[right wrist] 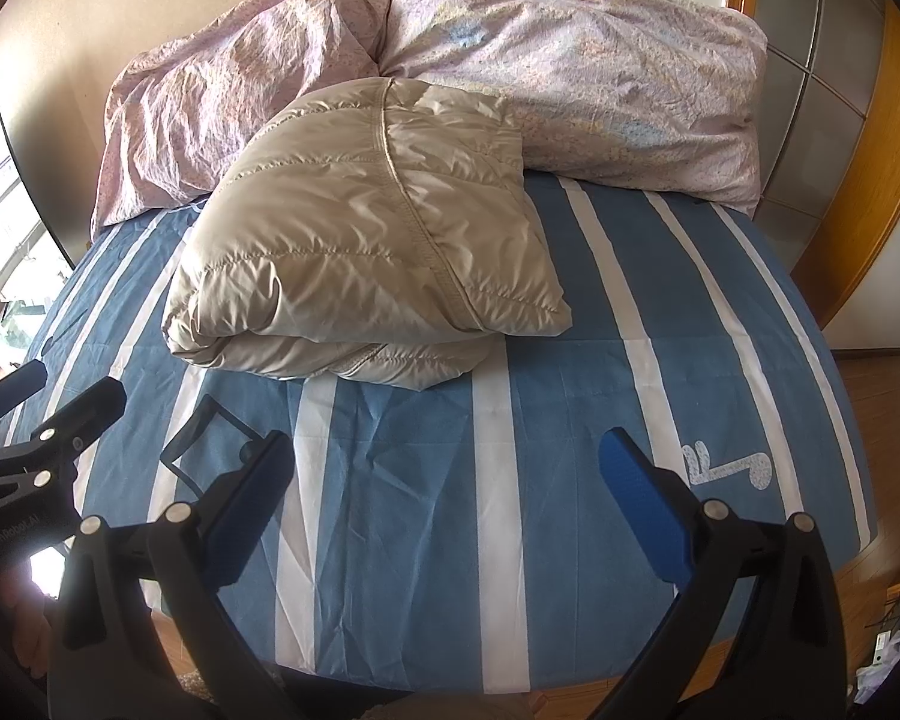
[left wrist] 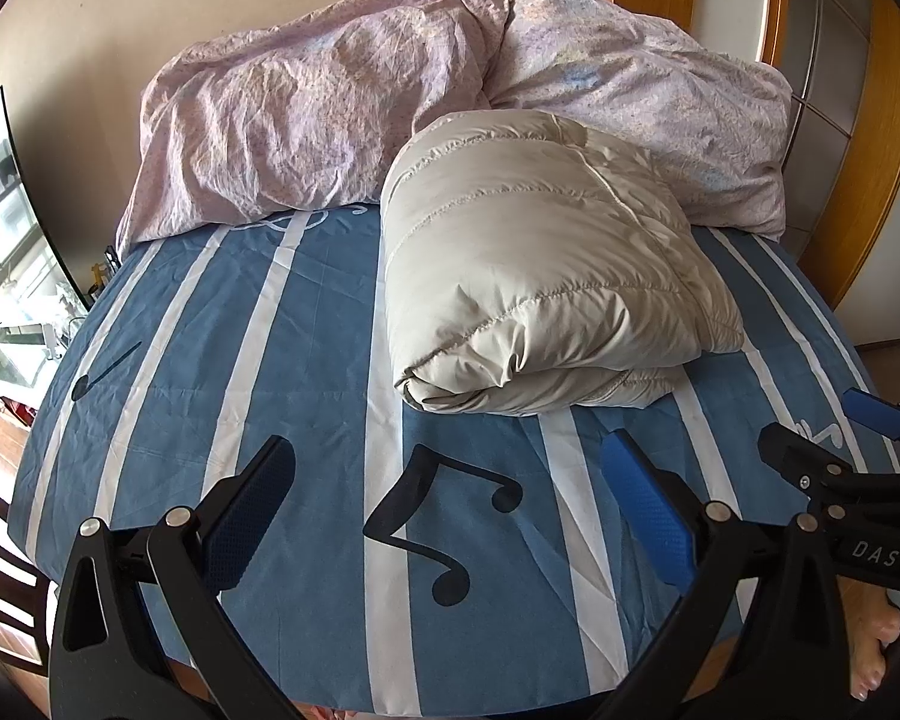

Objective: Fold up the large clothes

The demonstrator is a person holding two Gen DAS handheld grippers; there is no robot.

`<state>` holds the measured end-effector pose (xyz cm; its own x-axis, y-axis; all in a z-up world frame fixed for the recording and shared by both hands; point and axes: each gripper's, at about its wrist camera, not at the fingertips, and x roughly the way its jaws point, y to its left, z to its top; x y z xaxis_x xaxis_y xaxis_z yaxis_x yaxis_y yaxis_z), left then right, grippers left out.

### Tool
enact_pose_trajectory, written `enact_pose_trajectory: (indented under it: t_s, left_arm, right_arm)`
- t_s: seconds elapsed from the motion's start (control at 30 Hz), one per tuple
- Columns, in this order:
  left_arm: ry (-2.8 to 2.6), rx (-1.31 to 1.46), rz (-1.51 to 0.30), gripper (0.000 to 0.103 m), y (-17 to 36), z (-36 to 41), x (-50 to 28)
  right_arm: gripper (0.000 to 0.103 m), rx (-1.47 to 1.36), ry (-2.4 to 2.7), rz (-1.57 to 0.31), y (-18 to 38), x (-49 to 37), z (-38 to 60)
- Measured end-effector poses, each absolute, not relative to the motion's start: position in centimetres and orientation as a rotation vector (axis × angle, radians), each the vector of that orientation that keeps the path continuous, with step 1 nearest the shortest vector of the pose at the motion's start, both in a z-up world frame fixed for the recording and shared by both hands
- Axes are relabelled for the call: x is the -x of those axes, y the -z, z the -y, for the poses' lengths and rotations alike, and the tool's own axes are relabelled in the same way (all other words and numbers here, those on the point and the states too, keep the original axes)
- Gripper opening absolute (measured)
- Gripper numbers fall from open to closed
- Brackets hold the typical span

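Observation:
A beige quilted down jacket lies folded into a thick bundle on the blue striped bed sheet, its far end against the pink duvet. It also shows in the right wrist view. My left gripper is open and empty, over the sheet near the bed's front edge, short of the jacket. My right gripper is open and empty too, over the sheet in front of the jacket. Each gripper shows at the edge of the other's view: the right one, the left one.
A crumpled pink floral duvet is heaped along the wall at the back of the bed; it also shows in the right wrist view. A wooden-framed wardrobe stands on the right. A window and low shelf are on the left.

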<state>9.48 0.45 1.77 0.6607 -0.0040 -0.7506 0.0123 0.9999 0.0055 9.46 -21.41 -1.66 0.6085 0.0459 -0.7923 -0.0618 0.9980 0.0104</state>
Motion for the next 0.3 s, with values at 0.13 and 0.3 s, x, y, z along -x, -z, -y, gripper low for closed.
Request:
enact_pose_trajectory:
  t_s: [0.13, 0.3]
  left_arm:
    - [0.009, -0.01, -0.85, 0.102, -1.77, -0.45, -9.49]
    - [0.007, -0.007, -0.854, 0.102, -1.58, -0.52, -9.52]
  right_arm:
    - [0.101, 0.019, -0.063, -0.915, 1.66, -9.45, 21.4]
    - [0.101, 0.018, -0.064, -0.914, 1.6, -9.56, 21.53]
